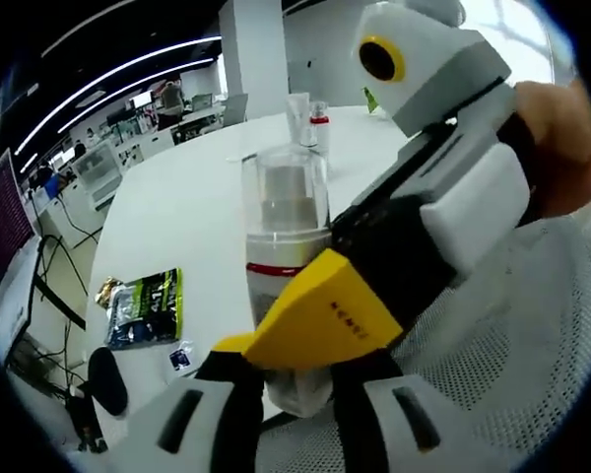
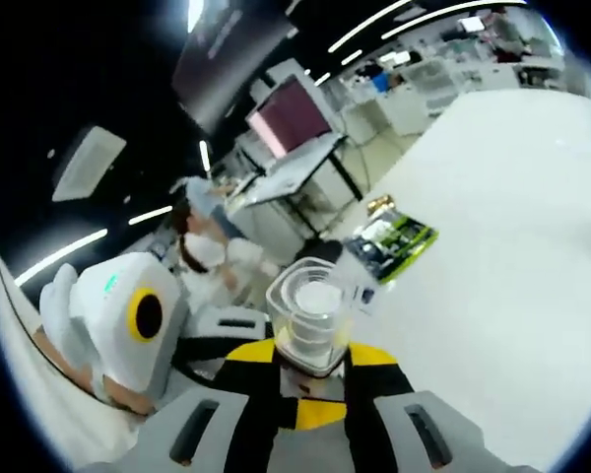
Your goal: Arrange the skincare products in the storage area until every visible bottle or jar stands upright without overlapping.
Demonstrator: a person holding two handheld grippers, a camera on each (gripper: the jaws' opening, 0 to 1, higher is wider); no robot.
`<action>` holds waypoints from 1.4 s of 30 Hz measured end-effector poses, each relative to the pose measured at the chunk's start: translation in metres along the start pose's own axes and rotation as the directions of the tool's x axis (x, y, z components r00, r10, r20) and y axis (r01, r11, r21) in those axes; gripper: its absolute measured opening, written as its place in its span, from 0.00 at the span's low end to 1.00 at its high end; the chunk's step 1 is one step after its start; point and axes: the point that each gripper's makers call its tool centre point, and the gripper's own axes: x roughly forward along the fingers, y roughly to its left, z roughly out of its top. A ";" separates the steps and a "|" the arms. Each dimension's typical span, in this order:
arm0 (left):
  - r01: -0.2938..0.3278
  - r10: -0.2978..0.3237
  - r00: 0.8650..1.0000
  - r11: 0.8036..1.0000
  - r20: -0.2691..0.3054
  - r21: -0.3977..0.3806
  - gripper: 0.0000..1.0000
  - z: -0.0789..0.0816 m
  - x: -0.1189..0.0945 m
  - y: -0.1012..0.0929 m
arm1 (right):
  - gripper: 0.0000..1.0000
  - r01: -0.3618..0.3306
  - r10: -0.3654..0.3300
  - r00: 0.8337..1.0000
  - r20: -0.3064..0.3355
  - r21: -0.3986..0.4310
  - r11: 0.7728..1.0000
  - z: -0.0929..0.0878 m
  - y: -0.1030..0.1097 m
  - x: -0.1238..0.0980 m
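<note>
1. A big white table (image 1: 177, 207) takes up most of the left gripper view and shows again in the right gripper view, tilted, running off to the upper right.
2. A white mesh basket (image 1: 532, 325) curves along the right and bottom of the left gripper view, under the grippers.
3. The right gripper (image 1: 320, 320) reaches into the left gripper view from the right, a hand behind it; its yellow pad lies across the lower half of the bottle, so it is clamped on that bottle.
4. The left gripper (image 1: 300, 379) rises from the bottom of its own view. The bottle's base sits between its two jaws, but I cannot tell whether they press on it.
5. The bottle (image 1: 286, 236) has a clear cap, a red band and a pale body. It stands upright in the left gripper view, above the near edge of the table beside the basket. In the right gripper view its clear cap (image 2: 310, 310) is seen end-on, just above that gripper's yellow pads (image 2: 300, 379).
6. A green packet (image 1: 148, 307) lies flat on the table, left of the bottle and well apart from it.
7. Two more small bottles (image 1: 308, 123) stand upright together at the far side of the table.
</note>
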 end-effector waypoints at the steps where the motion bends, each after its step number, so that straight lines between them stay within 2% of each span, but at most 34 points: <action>1: 0.000 0.000 1.000 1.000 0.001 0.001 0.22 0.000 0.000 0.000 | 0.24 0.000 0.000 1.000 -0.004 -0.009 1.000 0.000 0.000 0.000; 9: 0.008 -0.009 1.000 0.999 0.012 0.038 0.23 0.001 0.001 -0.003 | 0.20 0.021 -0.022 1.000 -0.009 -0.054 0.998 -0.002 -0.003 -0.003; 15: 0.012 -0.014 1.000 0.998 0.026 0.065 0.23 0.003 0.003 -0.004 | 0.19 0.010 -0.014 1.000 -0.028 -0.126 0.992 -0.002 -0.003 -0.003; 17: 0.016 -0.017 1.000 0.998 0.021 0.063 0.23 0.002 0.003 -0.004 | 0.20 -0.001 -0.006 0.999 -0.045 -0.159 0.987 -0.003 -0.002 -0.002; 19: 0.021 -0.022 1.000 0.998 0.019 0.066 0.23 0.001 0.003 -0.005 | 0.19 -0.013 -0.003 0.998 -0.070 -0.236 0.972 -0.004 -0.002 -0.002; 22: 0.026 -0.027 0.999 0.997 0.021 0.072 0.22 0.001 0.003 -0.006 | 0.19 -0.039 0.014 0.996 -0.086 -0.288 0.957 -0.005 0.000 -0.004; 28: 0.039 -0.040 0.998 0.998 0.042 0.040 0.21 0.006 0.000 -0.006 | 0.19 -0.086 0.065 0.994 -0.085 -0.269 0.959 -0.002 0.001 -0.007; 32: 0.037 -0.038 0.999 0.999 0.032 0.016 0.20 0.004 -0.001 -0.006 | 0.20 -0.097 0.076 0.993 -0.087 -0.269 0.958 -0.002 0.002 -0.007; 34: 0.040 -0.040 0.999 0.999 0.025 0.006 0.20 0.004 -0.001 -0.006 | 0.20 -0.096 0.078 0.993 -0.086 -0.236 0.967 -0.003 0.002 -0.006; 42: 0.039 -0.039 0.999 0.999 0.003 -0.013 0.20 0.000 -0.001 -0.006 | 0.20 -0.075 0.061 0.995 -0.082 -0.192 0.978 -0.004 0.001 -0.004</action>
